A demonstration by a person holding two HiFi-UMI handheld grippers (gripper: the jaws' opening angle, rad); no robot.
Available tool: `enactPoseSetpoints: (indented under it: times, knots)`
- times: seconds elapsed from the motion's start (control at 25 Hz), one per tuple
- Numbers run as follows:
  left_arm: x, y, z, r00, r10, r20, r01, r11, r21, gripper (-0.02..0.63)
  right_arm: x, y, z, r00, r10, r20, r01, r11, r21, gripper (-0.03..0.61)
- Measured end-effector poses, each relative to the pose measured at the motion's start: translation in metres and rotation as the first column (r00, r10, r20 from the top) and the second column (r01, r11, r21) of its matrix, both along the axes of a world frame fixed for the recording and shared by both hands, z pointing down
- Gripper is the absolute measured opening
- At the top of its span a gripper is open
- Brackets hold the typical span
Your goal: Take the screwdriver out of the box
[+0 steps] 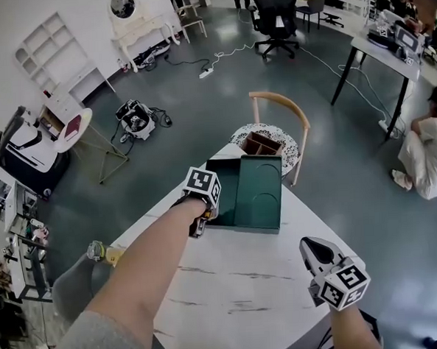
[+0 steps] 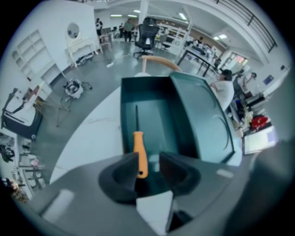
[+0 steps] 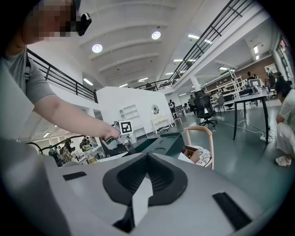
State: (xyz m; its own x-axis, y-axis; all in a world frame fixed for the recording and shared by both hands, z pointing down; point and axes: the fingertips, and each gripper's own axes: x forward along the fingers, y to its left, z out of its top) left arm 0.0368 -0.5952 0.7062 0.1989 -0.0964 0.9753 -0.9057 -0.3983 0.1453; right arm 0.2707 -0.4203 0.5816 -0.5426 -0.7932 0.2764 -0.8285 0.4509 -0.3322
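Note:
A dark green box (image 1: 221,186) lies open on the white table (image 1: 232,280), its lid (image 1: 259,193) folded out to the right. Inside it lies a screwdriver (image 2: 140,154) with an orange handle and a thin dark shaft. My left gripper (image 1: 198,227) points steeply down at the box's near left corner. In the left gripper view its jaws (image 2: 148,166) stand apart around the handle's end, with a gap on the right side. My right gripper (image 1: 312,248) hovers over the table's right front, shut and empty; the right gripper view shows its jaws (image 3: 147,159) together.
A wooden chair (image 1: 278,104) behind the table carries a small brown divided box (image 1: 262,143) on a lace cushion. A small bottle (image 1: 97,250) stands off the table's left edge. A person (image 1: 428,154) sits on the floor at the right.

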Motion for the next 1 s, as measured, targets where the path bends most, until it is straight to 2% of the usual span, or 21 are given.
enactPoseSetpoints:
  times: [0.16,0.32,0.4,0.48,0.56,0.68,0.76,0.92,1.0]
  knots:
    - [0.002,0.014,0.009,1.0,0.007,-0.007,-0.007,0.999,-0.043,0.141,-0.003,0.0,0.001,1.0,-0.005,0.005,0.005,1.0,0.0,0.006]
    - [0.009,0.018,0.019,0.999,0.03,0.024,-0.029,0.999,-0.032,0.138,-0.005,0.001,-0.001,1.0,-0.009,0.003,0.009,1.0,0.003,0.006]
    - [0.02,0.021,0.019,0.999,0.036,-0.013,-0.036,0.998,-0.05,0.138,-0.003,0.001,0.0,1.0,-0.008,0.002,0.008,1.0,0.003,0.006]
    - [0.033,0.027,0.017,0.995,0.035,-0.097,-0.043,0.996,-0.083,0.141,-0.002,0.003,0.0,1.0,-0.006,0.005,0.006,1.0,0.004,0.006]
    - [0.034,0.022,0.013,0.991,0.027,-0.128,-0.035,0.998,-0.057,0.14,0.0,0.004,0.0,1.0,-0.005,0.006,0.005,1.0,0.006,0.006]
    - [0.02,0.002,0.004,0.996,0.002,-0.085,0.0,1.0,0.03,0.14,0.003,0.007,0.0,1.0,-0.001,0.006,0.001,1.0,0.006,0.006]
    - [0.011,-0.003,0.002,0.999,-0.005,-0.041,0.007,0.998,0.055,0.14,0.004,0.009,0.001,1.0,0.002,0.007,-0.002,1.0,0.002,0.006]
    - [0.008,0.011,0.015,0.997,0.051,0.054,-0.053,0.998,0.028,0.154,0.003,0.009,0.003,1.0,-0.001,0.015,0.001,1.0,-0.005,0.006]
    - [0.019,0.018,0.02,0.998,0.069,0.014,-0.069,0.998,0.005,0.16,0.0,0.008,0.004,1.0,-0.007,0.017,0.007,1.0,-0.004,0.006]
